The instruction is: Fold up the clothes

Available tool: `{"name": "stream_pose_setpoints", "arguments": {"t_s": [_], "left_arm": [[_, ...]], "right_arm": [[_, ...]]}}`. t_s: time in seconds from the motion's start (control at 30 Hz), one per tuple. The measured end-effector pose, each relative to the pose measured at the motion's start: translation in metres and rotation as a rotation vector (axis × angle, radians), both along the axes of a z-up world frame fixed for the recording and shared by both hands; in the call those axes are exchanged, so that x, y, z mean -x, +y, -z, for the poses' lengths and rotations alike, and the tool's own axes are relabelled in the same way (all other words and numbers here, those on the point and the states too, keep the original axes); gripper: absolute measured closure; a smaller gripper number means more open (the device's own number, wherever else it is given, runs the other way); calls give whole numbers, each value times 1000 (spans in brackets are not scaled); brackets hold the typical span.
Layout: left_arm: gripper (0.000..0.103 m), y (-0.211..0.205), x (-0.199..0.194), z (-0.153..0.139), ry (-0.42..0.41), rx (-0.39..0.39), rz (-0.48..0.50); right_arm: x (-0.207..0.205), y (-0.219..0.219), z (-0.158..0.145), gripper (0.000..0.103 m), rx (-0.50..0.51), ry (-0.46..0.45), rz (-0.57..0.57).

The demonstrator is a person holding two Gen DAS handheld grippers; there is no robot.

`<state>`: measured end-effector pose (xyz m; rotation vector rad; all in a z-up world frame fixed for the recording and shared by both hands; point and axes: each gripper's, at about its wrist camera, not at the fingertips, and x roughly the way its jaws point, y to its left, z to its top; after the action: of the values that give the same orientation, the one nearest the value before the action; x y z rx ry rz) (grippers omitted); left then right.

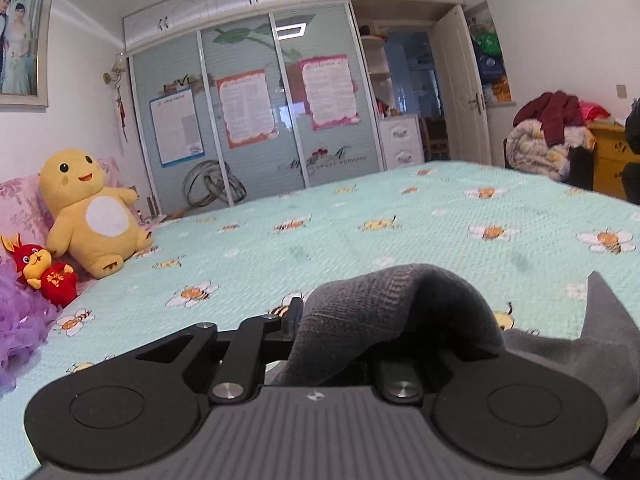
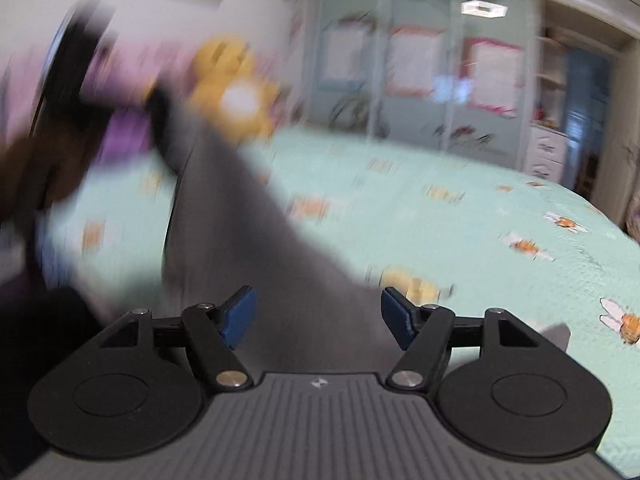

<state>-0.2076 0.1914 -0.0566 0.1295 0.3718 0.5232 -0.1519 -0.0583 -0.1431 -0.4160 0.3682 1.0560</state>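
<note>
A dark grey knit garment (image 1: 400, 300) is bunched up and draped over my left gripper (image 1: 360, 320), which is shut on it. Only the left finger (image 1: 296, 312) shows; the cloth hides the right one. More of the garment lies to the right on the mint bee-print bedspread (image 1: 360, 216). In the blurred right wrist view, my right gripper (image 2: 318, 316) stands open, blue pads (image 2: 240, 316) wide apart. The grey garment (image 2: 240, 208) runs under it and rises, stretched, to the upper left. Nothing is held between the pads.
A yellow plush toy (image 1: 88, 212), a small red plush (image 1: 44, 268) and purple frills (image 1: 20, 320) line the bed's left side. A sliding wardrobe (image 1: 256, 112) stands behind. A pile of clothes (image 1: 548, 136) and a wooden dresser (image 1: 608, 152) are at the right.
</note>
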Motion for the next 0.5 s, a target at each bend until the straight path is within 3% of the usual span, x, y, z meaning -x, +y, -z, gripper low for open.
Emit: {"name": "stream_pose_setpoints", "arguments": {"t_s": [0.03, 0.1, 0.2, 0.43, 0.47, 0.5], "left_arm": [[78, 1, -1, 2, 9, 0, -7], [59, 2, -3, 7, 21, -1, -22], [48, -1, -6, 18, 57, -2, -17], [44, -2, -11, 41, 150, -23, 15], [44, -1, -11, 43, 154, -18, 18], [44, 1, -10, 45, 153, -11, 19]], "right_arm": [[2, 1, 8, 34, 35, 12, -11], [4, 6, 24, 34, 103, 40, -35], [6, 18, 42, 34, 174, 65, -54], [8, 57, 65, 34, 258, -17, -66], [6, 59, 64, 36, 254, -17, -62], [5, 60, 63, 45, 249, -15, -58]]}}
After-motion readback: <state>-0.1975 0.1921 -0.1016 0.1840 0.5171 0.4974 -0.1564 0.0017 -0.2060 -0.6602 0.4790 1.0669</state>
